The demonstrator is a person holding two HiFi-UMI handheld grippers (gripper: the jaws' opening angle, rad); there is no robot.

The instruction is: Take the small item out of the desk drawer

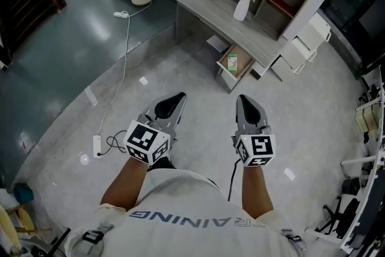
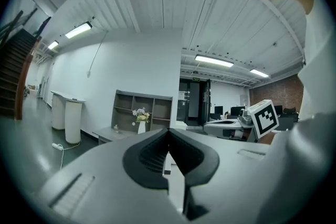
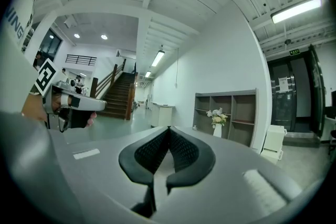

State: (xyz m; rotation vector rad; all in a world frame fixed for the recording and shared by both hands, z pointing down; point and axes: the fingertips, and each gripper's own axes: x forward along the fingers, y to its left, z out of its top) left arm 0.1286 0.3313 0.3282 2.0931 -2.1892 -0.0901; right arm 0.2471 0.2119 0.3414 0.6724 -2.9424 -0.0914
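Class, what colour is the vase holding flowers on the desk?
The vase is white, seen best in the head view.

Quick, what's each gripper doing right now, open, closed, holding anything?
Left gripper: closed, jaws together, holding nothing.
Right gripper: closed, jaws together, holding nothing.

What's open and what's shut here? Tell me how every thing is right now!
drawer: pulled open under the desk
small green item: lying inside the drawer, not taken out yet
left gripper: jaws together, holding nothing
right gripper: jaws together, holding nothing
vase: standing upright on the desk, flowers in it
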